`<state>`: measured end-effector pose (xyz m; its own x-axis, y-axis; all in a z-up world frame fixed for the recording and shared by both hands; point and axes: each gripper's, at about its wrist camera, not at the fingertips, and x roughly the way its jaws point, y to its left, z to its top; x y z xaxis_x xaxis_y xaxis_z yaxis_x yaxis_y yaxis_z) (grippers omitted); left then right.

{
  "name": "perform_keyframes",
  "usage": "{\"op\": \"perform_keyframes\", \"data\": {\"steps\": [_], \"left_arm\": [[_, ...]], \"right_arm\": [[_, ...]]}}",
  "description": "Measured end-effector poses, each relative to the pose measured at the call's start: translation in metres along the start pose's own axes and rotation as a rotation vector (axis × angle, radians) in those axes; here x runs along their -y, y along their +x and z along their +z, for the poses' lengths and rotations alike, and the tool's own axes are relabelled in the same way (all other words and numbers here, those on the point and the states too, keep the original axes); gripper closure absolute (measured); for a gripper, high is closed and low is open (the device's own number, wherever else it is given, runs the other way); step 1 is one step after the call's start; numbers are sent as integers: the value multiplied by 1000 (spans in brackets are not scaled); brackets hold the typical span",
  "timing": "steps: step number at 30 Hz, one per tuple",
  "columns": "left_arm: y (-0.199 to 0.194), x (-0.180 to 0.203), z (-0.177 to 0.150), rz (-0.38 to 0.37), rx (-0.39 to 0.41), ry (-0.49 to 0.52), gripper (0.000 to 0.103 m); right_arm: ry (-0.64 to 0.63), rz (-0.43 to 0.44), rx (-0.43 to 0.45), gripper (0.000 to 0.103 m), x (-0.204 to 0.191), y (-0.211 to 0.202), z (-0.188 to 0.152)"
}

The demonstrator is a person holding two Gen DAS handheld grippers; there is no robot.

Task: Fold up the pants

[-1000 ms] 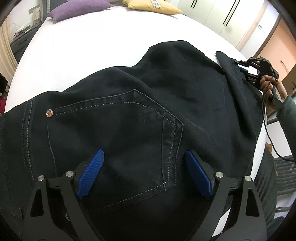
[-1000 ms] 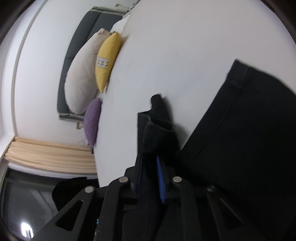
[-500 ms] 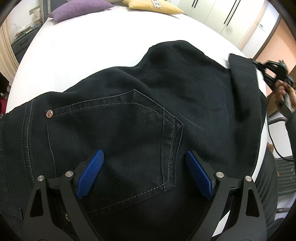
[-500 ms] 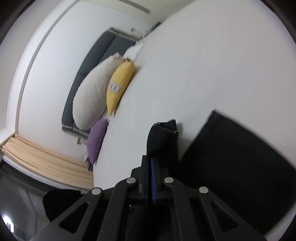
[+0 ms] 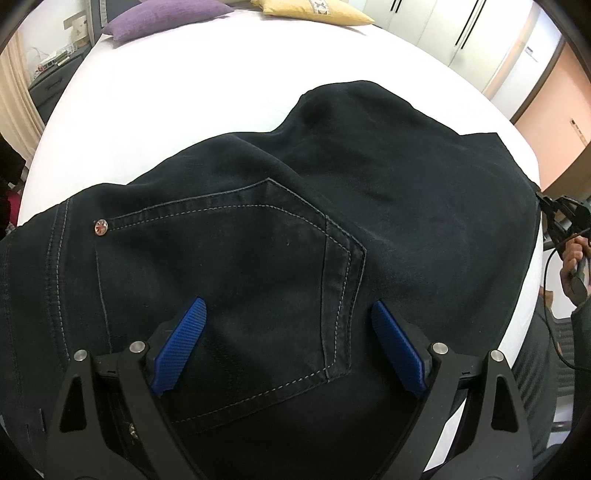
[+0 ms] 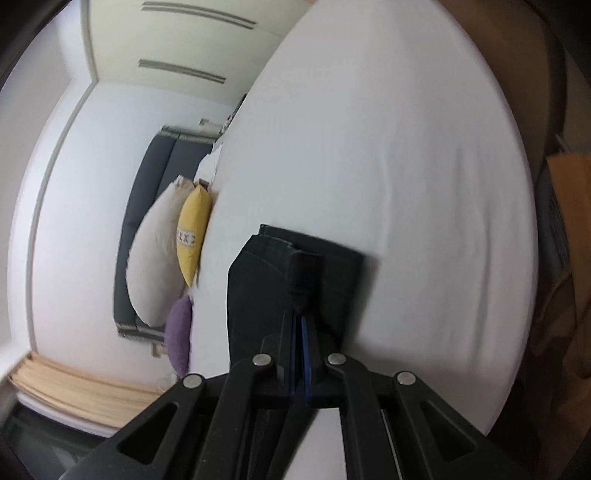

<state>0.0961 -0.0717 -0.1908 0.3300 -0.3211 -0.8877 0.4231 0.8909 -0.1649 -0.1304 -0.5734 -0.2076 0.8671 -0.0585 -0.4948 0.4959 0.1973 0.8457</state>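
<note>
- Leftmost, a purple cushion (image 5: 166,16) and a yellow cushion (image 5: 314,9) sit at the far end of the white bed (image 5: 184,110).
- Centrally, the black pants (image 5: 295,240) lie spread on the bed, back pocket (image 5: 240,277) facing up.
- Over that pocket, the left gripper (image 5: 288,350) hovers with its blue fingers (image 5: 177,347) spread wide.
- Rightward, the right gripper (image 6: 301,321) is pinched tight on a folded bit of the pants' fabric at the bed's edge.

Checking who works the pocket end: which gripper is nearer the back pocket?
Left. The left gripper hovers open over the back pocket; the right gripper clamps the pants' far hem.
</note>
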Motion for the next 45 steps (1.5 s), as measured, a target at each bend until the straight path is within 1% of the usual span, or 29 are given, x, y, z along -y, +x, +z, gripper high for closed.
{"op": "perform_keyframes", "data": {"steps": [7,14,17,20,21,22,24,25,26,27,28,29,30,31,32,33,34,35,37,38,39,40,41,42,43,44,45], "left_arm": [[1,2,0,8,4,-5,11],[-5,-1,-2,-18,35,-41,11],[-11,0,-1,-33,69,-44,11],[-21,2,0,-51,122,-35,11],[-23,3,1,-55,133,-29,11],[-21,4,1,-47,127,-20,11],[-8,2,1,4,77,-17,11],[-3,-1,1,11,58,-28,11],[0,-4,-1,9,54,-41,11],[-1,-5,-2,1,68,-46,11],[-3,-5,-3,0,72,-47,11],[-5,-5,-4,-4,74,-47,11],[-7,-4,-3,-13,82,-52,11],[-9,-4,-3,-26,94,-60,11],[-13,-3,-3,-35,105,-63,11],[-15,-2,-2,-38,112,-61,11],[-15,1,0,-33,110,-56,11],[-14,2,1,-25,105,-54,11],[-11,1,1,-25,96,-64,11],[-13,0,1,-25,98,-71,11],[-15,-3,1,-30,110,-81,11],[-15,-4,2,-32,117,-86,11],[-15,-7,3,-30,122,-91,11],[-16,-10,3,-21,120,-95,11],[-17,-13,3,-14,119,-102,11],[-17,-18,3,-16,123,-113,11],[-18,-23,2,-14,123,-125,11]], "right_arm": [[-50,15,48,99,-3,-17,0],[-9,-34,54,100,22,-18,-2],[-10,-52,70,101,27,-20,-2],[-20,-60,83,101,28,-22,1],[-42,-74,85,101,25,-22,1],[-57,-83,78,100,23,-21,-1],[-56,-112,60,100,22,-23,2],[-55,-147,70,96,20,-28,4],[-76,-214,113,92,14,-37,6],[-108,-289,167,91,6,-49,10],[-131,-326,204,91,-3,-58,14],[-166,-292,208,91,-17,-63,19],[-198,-256,190,91,-27,-62,20],[-260,-196,141,91,-47,-53,19],[-323,-123,64,91,-68,-38,14],[-393,-33,-63,91,-94,-12,5],[-429,10,-154,87,-108,7,-4],[-460,49,-254,84,-122,31,-15],[-493,94,-406,82,-142,77,-36],[-497,112,-465,81,-145,93,-43],[-497,123,-514,74,-145,110,-48],[-491,100,-538,63,-139,127,-49],[-483,46,-540,62,-128,142,-46],[-455,-35,-517,62,-109,155,-35],[-425,-75,-488,84,-96,159,-25],[-351,-98,-446,103,-72,160,-5],[-286,-102,-408,103,-55,156,11]]}}
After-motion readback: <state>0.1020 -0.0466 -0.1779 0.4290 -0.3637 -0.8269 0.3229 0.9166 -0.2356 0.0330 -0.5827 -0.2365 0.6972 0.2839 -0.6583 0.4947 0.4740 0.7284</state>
